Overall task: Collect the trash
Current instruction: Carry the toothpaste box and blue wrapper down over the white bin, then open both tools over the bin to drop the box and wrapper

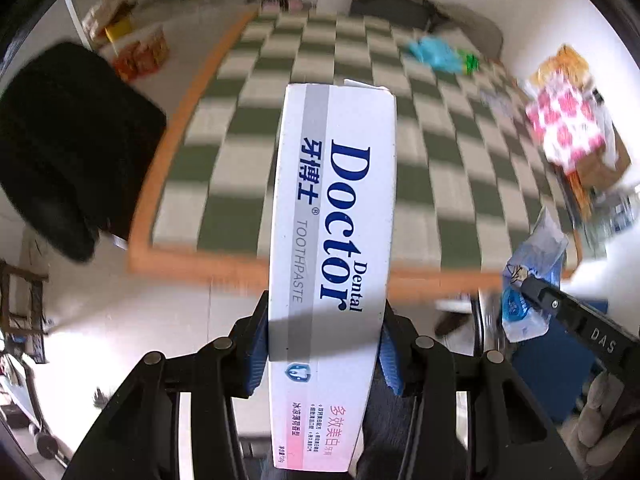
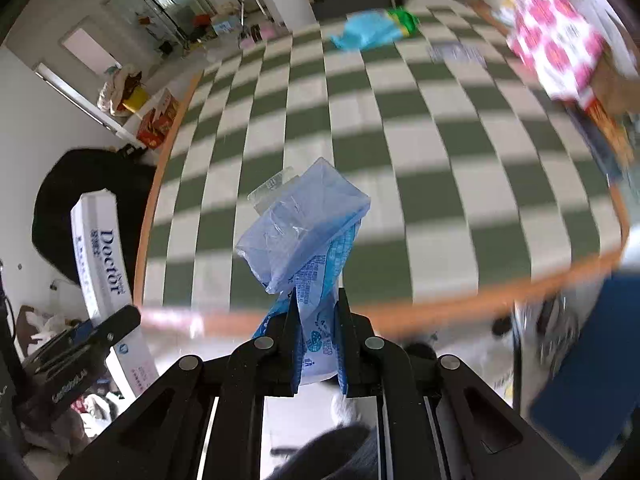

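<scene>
My left gripper [image 1: 324, 336] is shut on a white "Dental Doctor" toothpaste box [image 1: 336, 216] and holds it lengthwise, raised above the near edge of the green-and-white checkered mat [image 1: 280, 128]. My right gripper [image 2: 318, 332] is shut on a crumpled blue plastic wrapper [image 2: 304, 232], also held above the mat's near edge. The box also shows in the right wrist view [image 2: 102, 256] at the left, and the wrapper in the left wrist view [image 1: 528, 276] at the right. A light-blue bag [image 2: 366, 32] and a green packet [image 2: 404, 20] lie at the mat's far end.
A large black bag [image 1: 68, 148] sits off the mat's left side. Orange cartons [image 1: 140, 52] stand at the far left. A pink-and-white patterned bag [image 1: 564, 124] with boxes is at the right. A blue object [image 2: 592, 368] is at the near right. The mat has an orange border [image 1: 176, 128].
</scene>
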The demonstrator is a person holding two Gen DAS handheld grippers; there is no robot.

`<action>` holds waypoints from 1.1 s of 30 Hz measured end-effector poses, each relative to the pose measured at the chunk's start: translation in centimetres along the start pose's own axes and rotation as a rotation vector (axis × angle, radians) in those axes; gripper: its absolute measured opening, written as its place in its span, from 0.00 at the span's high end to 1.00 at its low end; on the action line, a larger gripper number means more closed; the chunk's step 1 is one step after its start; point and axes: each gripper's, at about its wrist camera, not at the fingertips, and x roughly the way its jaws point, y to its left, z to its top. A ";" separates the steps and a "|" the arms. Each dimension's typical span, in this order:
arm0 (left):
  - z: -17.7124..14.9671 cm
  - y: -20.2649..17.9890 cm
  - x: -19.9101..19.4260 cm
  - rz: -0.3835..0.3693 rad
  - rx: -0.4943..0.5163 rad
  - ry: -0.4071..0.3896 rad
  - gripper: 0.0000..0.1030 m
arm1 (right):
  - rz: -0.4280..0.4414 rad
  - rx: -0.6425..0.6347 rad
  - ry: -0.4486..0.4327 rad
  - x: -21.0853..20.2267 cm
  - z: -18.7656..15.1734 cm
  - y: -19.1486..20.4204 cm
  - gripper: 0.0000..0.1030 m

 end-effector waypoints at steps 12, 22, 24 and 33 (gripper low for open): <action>-9.7 2.1 18.2 -0.096 -0.171 0.405 0.58 | -0.023 0.085 0.350 12.1 -16.0 -5.7 0.87; -10.7 5.0 42.3 -0.085 -0.278 0.543 0.57 | -0.042 0.070 0.463 34.0 -19.5 -11.6 0.87; -11.0 5.1 45.6 -0.096 -0.272 0.577 0.57 | -0.030 0.069 0.485 38.0 -20.1 -12.3 0.87; -12.7 8.5 48.9 -0.068 -0.317 0.572 0.04 | 0.016 0.035 0.588 50.3 -22.4 -13.0 0.60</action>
